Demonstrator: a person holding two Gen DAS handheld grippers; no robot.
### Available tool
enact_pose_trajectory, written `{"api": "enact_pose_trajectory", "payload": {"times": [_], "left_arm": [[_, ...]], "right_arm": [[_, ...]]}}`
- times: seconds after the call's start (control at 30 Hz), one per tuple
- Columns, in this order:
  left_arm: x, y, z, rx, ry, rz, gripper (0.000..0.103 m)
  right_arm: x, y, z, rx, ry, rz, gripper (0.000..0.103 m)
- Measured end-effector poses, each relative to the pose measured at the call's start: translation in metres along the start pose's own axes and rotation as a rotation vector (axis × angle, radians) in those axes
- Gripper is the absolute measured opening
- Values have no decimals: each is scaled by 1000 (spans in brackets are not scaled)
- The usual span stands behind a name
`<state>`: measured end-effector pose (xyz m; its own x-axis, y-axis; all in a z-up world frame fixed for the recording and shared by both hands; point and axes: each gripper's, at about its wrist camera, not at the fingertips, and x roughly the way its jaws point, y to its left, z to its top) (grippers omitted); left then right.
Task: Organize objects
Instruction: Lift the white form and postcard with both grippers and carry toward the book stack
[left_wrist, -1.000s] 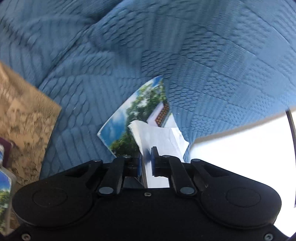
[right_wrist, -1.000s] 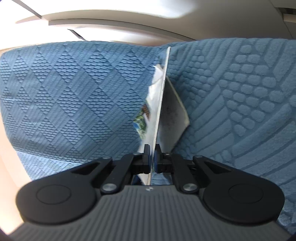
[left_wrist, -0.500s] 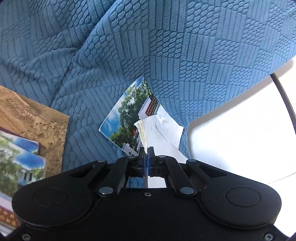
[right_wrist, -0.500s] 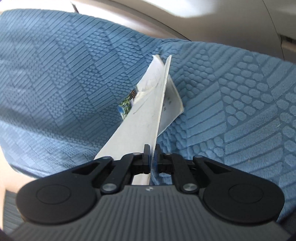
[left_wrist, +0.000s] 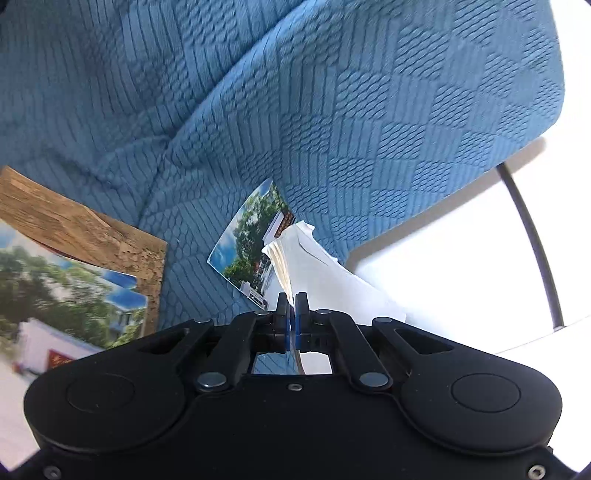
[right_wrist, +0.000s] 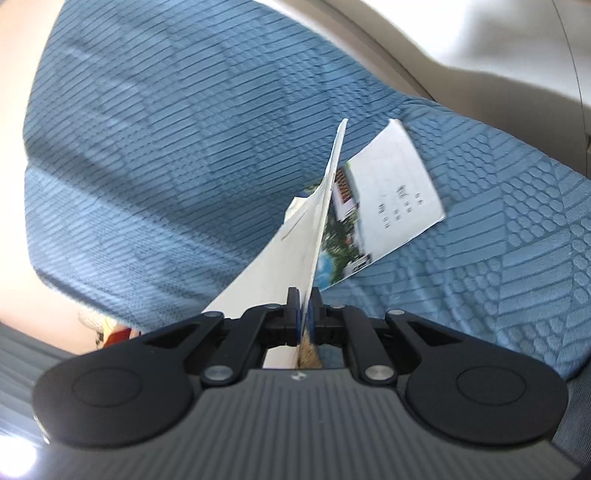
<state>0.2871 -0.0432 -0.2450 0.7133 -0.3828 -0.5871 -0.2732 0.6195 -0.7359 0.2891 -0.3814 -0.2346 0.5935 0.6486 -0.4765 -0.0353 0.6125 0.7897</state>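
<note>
The left gripper (left_wrist: 291, 301) and the right gripper (right_wrist: 304, 297) are each closed on an edge of one open booklet (right_wrist: 391, 192) — it is above the blue cushion (left_wrist: 332, 110).

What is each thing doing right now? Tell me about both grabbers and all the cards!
Left gripper: shut on the white envelope.
Right gripper: shut on the same envelope.
Envelope: held edge-on, open, cards inside.
Photo card: half in the envelope, picture side showing.
Brown card: lying flat on the sofa.
Tree postcard: lying on the brown card.
Blue sofa: under everything.
</note>
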Motion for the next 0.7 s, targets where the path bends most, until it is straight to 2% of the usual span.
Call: {"api": "enact_pose_trajectory", "payload": {"times": [0.43,0.7], "left_arm": [[-113,-3,-1,56,-107,-17,2],[-177,-11,19,95,-191,-46,2]], "right_arm": [[-23,78,-24,-93,29,47,7],[-29,128,-39,-148,36,98,7]]}}
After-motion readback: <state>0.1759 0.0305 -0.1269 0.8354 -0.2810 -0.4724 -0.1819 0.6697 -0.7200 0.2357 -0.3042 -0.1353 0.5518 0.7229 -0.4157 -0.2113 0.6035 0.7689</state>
